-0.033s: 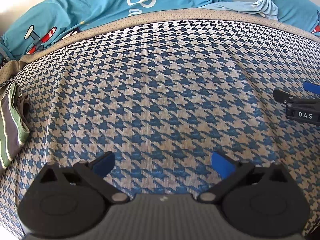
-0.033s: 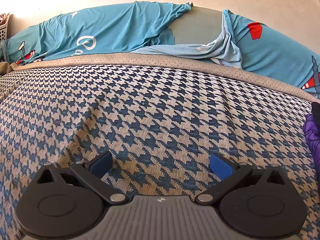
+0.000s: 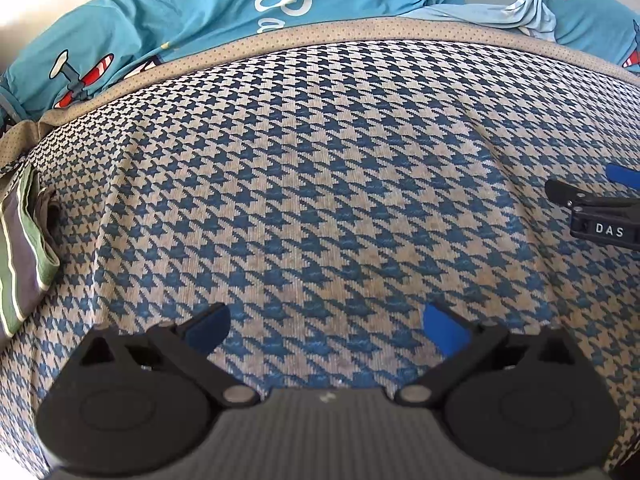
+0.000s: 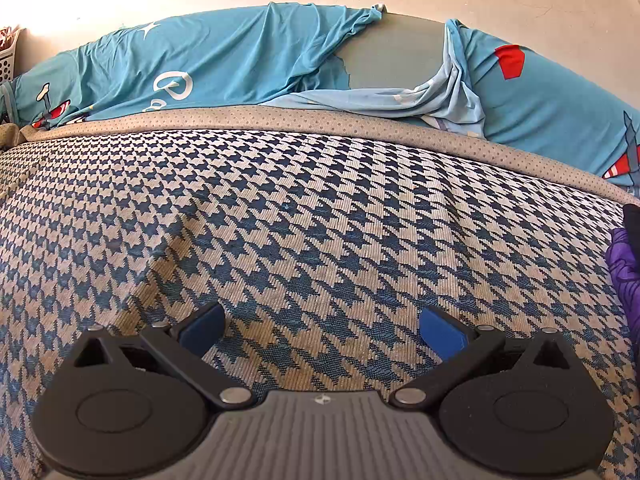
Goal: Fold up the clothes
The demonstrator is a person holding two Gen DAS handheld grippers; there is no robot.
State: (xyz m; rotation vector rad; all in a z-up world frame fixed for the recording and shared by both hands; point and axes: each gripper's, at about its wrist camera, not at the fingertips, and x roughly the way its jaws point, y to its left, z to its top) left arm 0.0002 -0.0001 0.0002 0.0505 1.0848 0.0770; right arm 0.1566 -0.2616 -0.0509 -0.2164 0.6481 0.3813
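My left gripper [image 3: 326, 326] is open and empty, low over a blue-and-beige houndstooth cover [image 3: 320, 184]. A folded green and grey striped garment [image 3: 20, 248] lies at the left edge of that view. My right gripper [image 4: 322, 330] is open and empty over the same houndstooth cover [image 4: 304, 220]. It also shows at the right edge of the left wrist view [image 3: 600, 216]. A purple garment [image 4: 626, 268] with something black behind it lies at the right edge of the right wrist view.
A teal sheet with airplane prints [image 4: 224, 64] covers pillows behind the cover, with a light blue cloth [image 4: 440, 100] bunched on it. A beige dotted border [image 4: 280, 118] edges the cover. A white basket [image 4: 8, 56] stands far left by the wall.
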